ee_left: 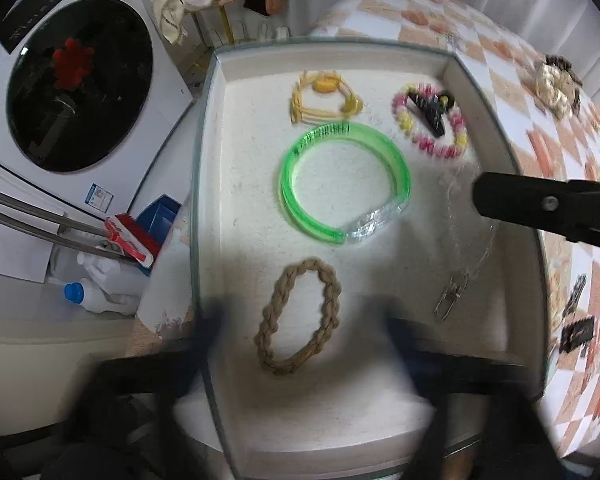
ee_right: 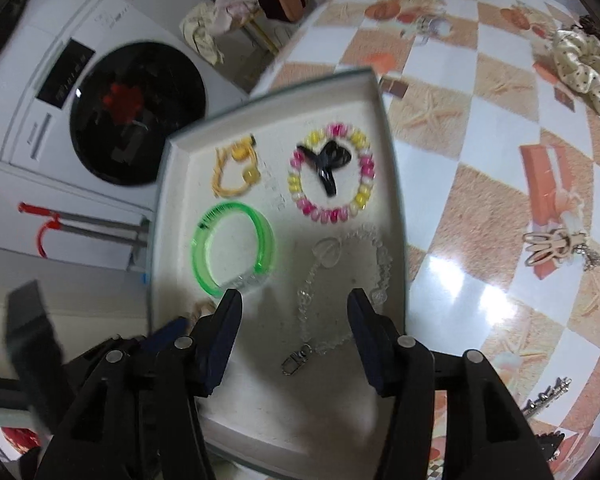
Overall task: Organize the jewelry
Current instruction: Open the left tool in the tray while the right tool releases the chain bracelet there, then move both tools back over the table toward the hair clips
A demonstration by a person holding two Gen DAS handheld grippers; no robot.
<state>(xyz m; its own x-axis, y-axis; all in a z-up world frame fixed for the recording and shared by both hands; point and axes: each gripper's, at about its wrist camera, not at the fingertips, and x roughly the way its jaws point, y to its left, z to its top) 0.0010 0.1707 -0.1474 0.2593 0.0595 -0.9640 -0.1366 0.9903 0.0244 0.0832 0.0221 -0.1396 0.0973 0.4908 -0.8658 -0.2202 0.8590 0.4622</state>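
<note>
A white tray (ee_left: 236, 184) (ee_right: 380, 128) holds a green bangle (ee_left: 400, 172) (ee_right: 266, 236), a braided tan band (ee_left: 332, 292), a yellow cord bracelet (ee_left: 324, 86) (ee_right: 240, 156), a pink-and-yellow bead bracelet (ee_left: 458, 148) (ee_right: 332, 214) with a black hair claw (ee_left: 430, 114) (ee_right: 326, 162) inside it, and a clear crystal chain with a metal clasp (ee_left: 452, 292) (ee_right: 300, 356). My left gripper (ee_left: 300, 320) is open and empty, blurred, above the tan band. My right gripper (ee_right: 294, 300) is open and empty over the crystal chain.
The tray sits at the left edge of a checkered orange-and-white tablecloth (ee_right: 480, 184). A cream scrunchie (ee_right: 584, 68) (ee_left: 554, 86), a wooden charm (ee_right: 552, 246) and dark clips (ee_left: 576, 332) lie on the cloth. A washing machine (ee_left: 80, 84) stands left of the table.
</note>
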